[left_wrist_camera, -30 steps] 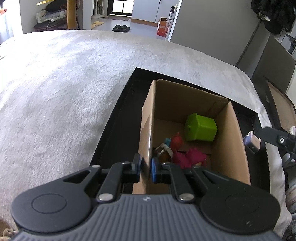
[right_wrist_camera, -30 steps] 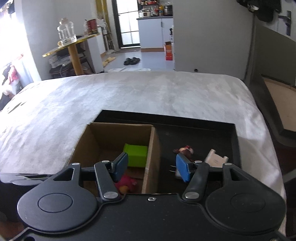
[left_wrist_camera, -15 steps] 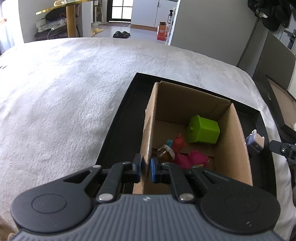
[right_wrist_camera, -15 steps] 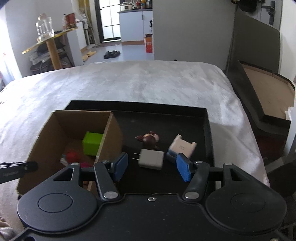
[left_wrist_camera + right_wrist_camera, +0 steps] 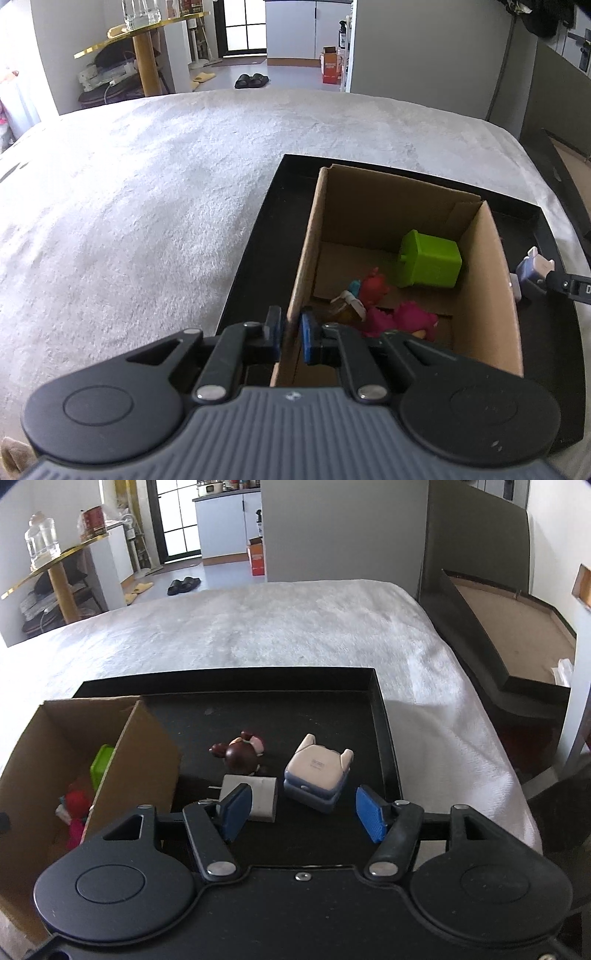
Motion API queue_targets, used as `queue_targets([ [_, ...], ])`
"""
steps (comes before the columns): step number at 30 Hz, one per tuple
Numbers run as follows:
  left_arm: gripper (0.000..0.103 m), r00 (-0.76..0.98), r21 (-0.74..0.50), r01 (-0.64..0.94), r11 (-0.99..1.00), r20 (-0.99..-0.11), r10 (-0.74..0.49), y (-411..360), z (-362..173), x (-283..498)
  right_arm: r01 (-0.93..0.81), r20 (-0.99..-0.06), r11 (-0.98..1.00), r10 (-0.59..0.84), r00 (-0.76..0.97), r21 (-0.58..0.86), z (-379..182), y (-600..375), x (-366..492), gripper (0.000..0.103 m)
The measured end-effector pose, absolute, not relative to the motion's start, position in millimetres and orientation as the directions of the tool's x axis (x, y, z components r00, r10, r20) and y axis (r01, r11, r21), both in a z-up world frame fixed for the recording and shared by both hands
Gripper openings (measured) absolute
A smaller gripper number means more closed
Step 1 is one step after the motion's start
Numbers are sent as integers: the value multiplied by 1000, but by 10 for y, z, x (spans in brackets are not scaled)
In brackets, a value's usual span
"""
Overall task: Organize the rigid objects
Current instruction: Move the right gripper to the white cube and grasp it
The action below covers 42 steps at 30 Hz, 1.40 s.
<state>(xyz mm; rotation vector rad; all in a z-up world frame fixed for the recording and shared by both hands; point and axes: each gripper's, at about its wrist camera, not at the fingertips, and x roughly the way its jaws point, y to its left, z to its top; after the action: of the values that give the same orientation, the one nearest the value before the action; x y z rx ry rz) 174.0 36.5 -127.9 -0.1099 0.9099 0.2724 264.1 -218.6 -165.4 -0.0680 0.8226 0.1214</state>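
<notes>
My left gripper (image 5: pixel 290 335) is shut on the left wall of a cardboard box (image 5: pixel 491 266) that stands in a black tray (image 5: pixel 255 258). Inside the box lie a green block (image 5: pixel 430 265), a red toy (image 5: pixel 373 290) and a pink toy (image 5: pixel 402 319). My right gripper (image 5: pixel 303 814) is open and empty, low over the tray (image 5: pixel 258 716) right of the box (image 5: pixel 147 746). Just beyond its fingertips lie a white plug adapter (image 5: pixel 264 799), a cream and blue cat-eared charger (image 5: pixel 317 773) and a brown figurine (image 5: pixel 242 755).
The tray sits on a white fluffy bedspread (image 5: pixel 147 184). A dark open case (image 5: pixel 509 635) stands off the bed's right edge. A gold side table (image 5: pixel 144 48) and a doorway lie beyond the bed.
My right gripper has swung right from over the box to over the loose items on the tray. My left gripper has kept its hold on the box wall and drawn back slightly.
</notes>
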Motion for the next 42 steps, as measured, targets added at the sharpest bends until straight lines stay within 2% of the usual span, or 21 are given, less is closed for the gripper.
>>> queue_targets([
  [10, 11, 580, 31, -288, 957, -790, 200, 361, -1272, 1752, -95, -750, 995, 71, 658, 10, -1825, -2165, 2928, 62],
  [15, 11, 583, 8, -296, 955, -790, 188, 380, -1261, 1742, -51, -764, 998, 17, 645, -21, -1940, -2214, 3103, 62],
  [17, 11, 585, 8, -293, 956, -790, 186, 382, -1260, 1748, -45, -772, 999, 9, 636, -26, -2004, -2230, 3148, 59],
  [18, 11, 585, 8, -292, 956, -790, 185, 385, -1263, 1749, -44, -780, 999, 11, 625, -21, -2040, -2238, 3163, 50],
  [19, 11, 585, 7, -292, 957, -790, 184, 390, -1264, 1748, -45, -784, 999, 20, 620, -11, -2059, -2246, 3163, 45],
  [34, 10, 589, -17, -294, 956, -791, 167, 414, -1247, 1722, -36, -807, 998, 63, 587, 52, -1921, -2259, 2621, 44],
  [42, 10, 595, -40, -295, 955, -790, 151, 424, -1240, 1698, -88, -796, 994, 110, 595, 71, -1699, -2076, 2378, 44],
])
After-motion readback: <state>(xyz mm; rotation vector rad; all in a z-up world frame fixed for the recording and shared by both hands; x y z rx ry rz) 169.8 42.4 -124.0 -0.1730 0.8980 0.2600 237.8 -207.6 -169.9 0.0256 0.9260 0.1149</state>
